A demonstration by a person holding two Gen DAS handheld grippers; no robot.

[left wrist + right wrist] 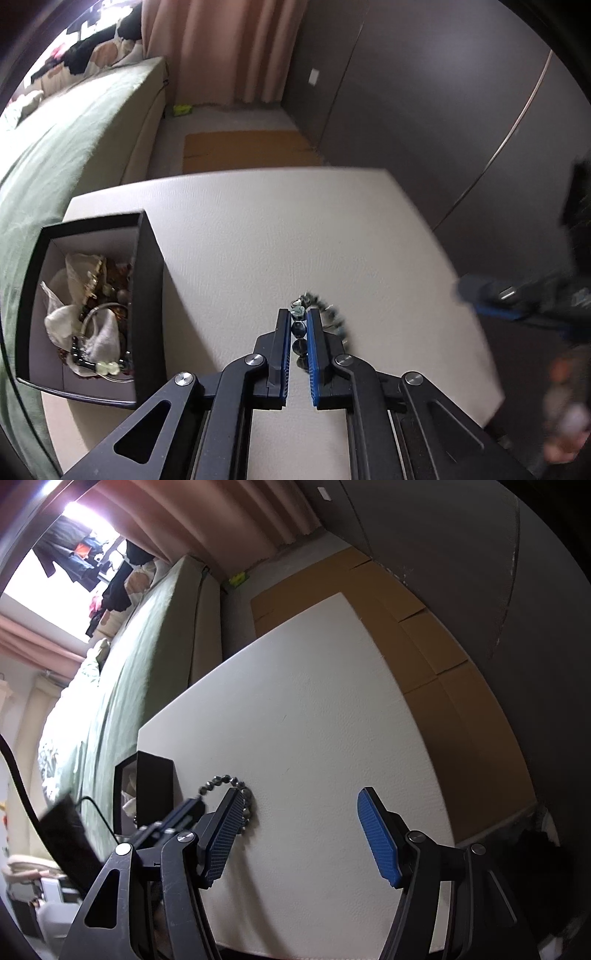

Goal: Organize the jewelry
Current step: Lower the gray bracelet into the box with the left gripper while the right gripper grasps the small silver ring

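A dark beaded bracelet [299, 328] is pinched between the blue pads of my left gripper [297, 314], just above the white table [258, 240]; its loop trails off to the right. The same bracelet [236, 786] shows in the right wrist view, partly behind my left finger. A black open box [147, 295] with several pieces of jewelry and white cloth pouches stands on the table's left side; it also shows in the right wrist view [153, 790]. My right gripper [299, 801] is wide open and empty over the table's near edge; it appears blurred at the right of the left wrist view [517, 299].
A bed with a green cover [55, 158] runs along the left of the table. Brown cardboard [424, 657] lies on the floor beyond and right of the table. Pink curtains [221, 48] and a dark wardrobe wall [443, 92] stand behind.
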